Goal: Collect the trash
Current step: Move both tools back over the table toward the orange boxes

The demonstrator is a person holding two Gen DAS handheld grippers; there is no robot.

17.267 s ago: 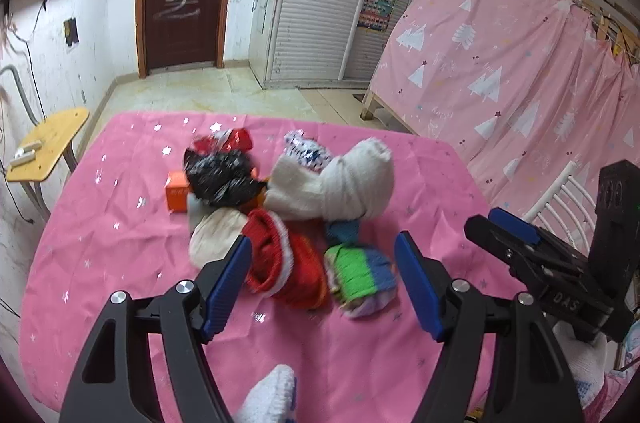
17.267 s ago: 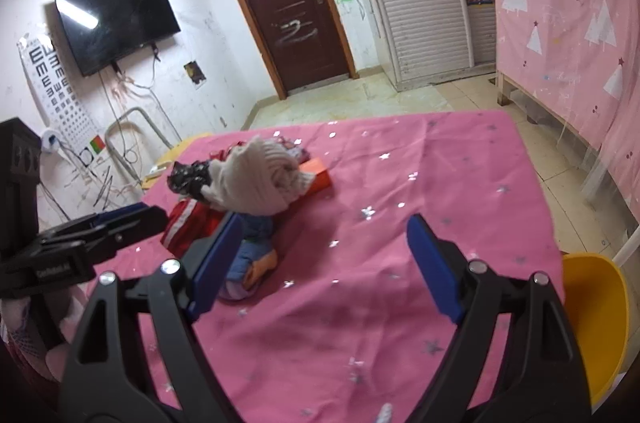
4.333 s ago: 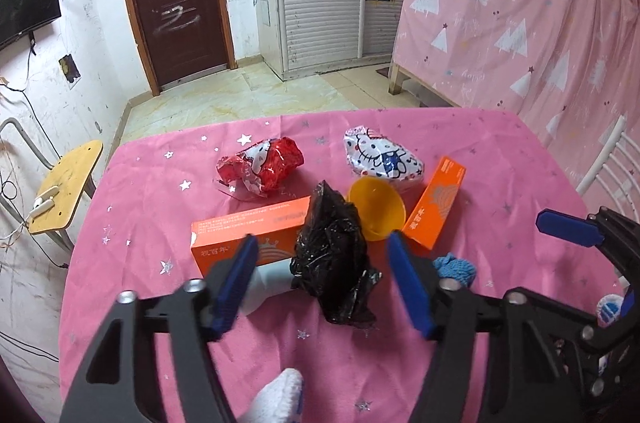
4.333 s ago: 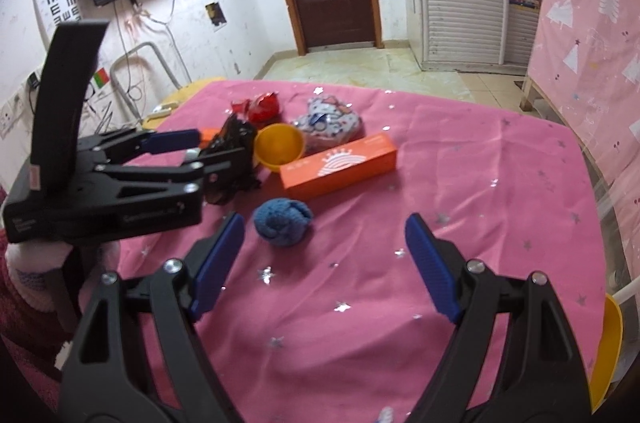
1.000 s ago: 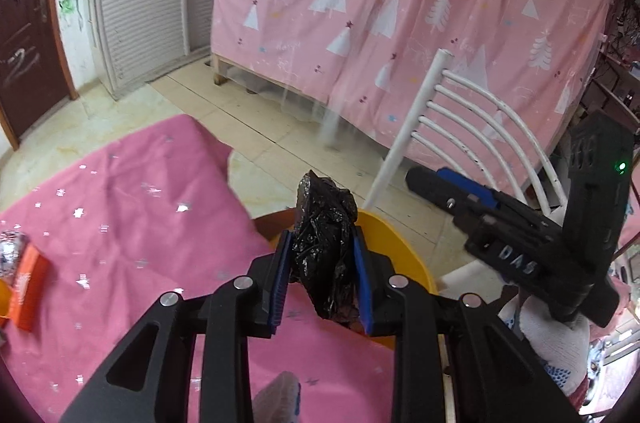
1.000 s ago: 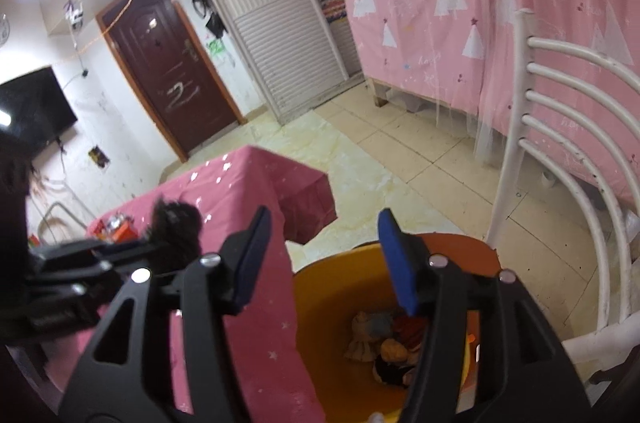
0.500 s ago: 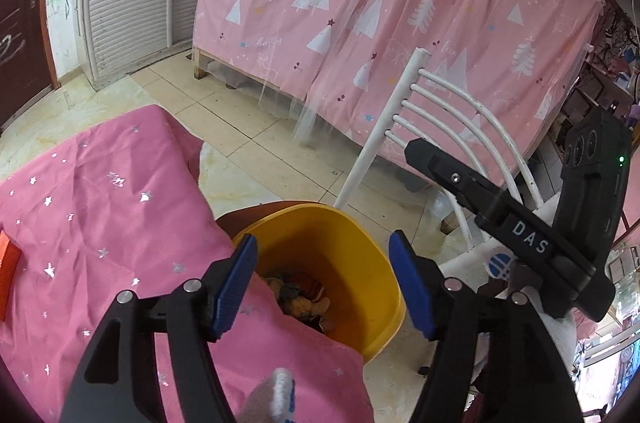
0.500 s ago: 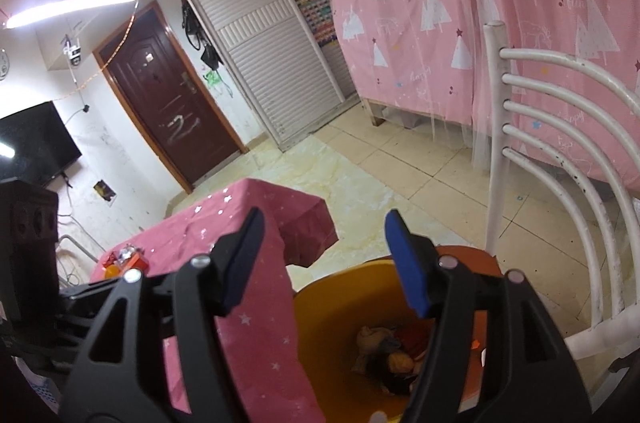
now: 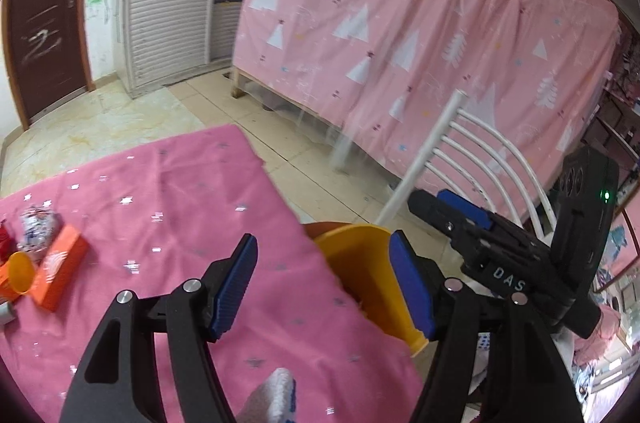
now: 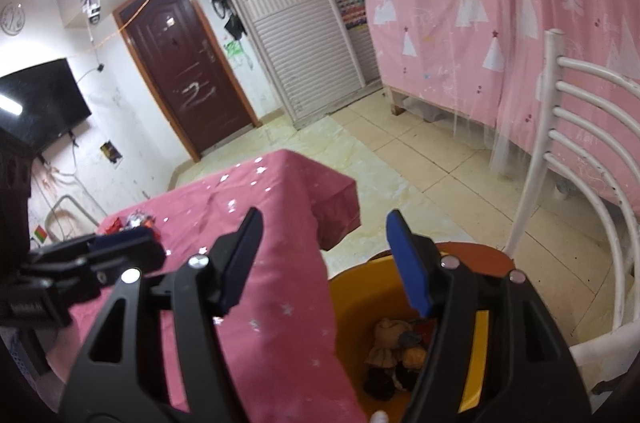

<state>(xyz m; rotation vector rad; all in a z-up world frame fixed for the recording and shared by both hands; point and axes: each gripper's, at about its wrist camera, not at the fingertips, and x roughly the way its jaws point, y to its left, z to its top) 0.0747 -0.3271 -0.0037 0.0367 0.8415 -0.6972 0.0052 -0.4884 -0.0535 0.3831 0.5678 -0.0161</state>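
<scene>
left gripper [image 9: 324, 287]: spread wide, nothing between the blue pads; hangs over the bench edge, just above the rim of the bin.
right gripper [image 10: 326, 263]: also spread, empty; hovers above the bin, beside the chair [image 10: 580, 159].
bin [image 10: 482, 335]: yellow tub on the floor, tucked against the corner of the bench [image 9: 168, 183] (pink starred cloth hangs over part of its rim). holds a small heap of dark and tan scraps at the bottom; what each scrap is, too blurred to tell.
trash left on bench: all at the far left in the left wrist view, well apart from both grippers.
orange box [image 9: 60, 273]: long carton, flat on the cloth. judged light and stiff; take it across the narrow width near the middle, so it does not swing. card faces may be a bit slick against the pads.
yellow cup [image 9: 18, 271]: lies on its side, mouth toward the camera, touching the box. judged light, thin-walled, springy; pinch one wall at the rim, gently (a hard squeeze would likely buckle it or pop it out).
printed wrapper [image 9: 38, 227]: crinkled foil or plastic, behind the box. judged near weightless, soft, slippery; pinch a raised fold, not the flat.
red wrapper [image 10: 114, 225]: seen small in the right wrist view at the far bench end; same handling guessed.
grey object at frame edge: cut off, cannot tell what it is.
progress: some in the bin, several pieces yet to fetch.
</scene>
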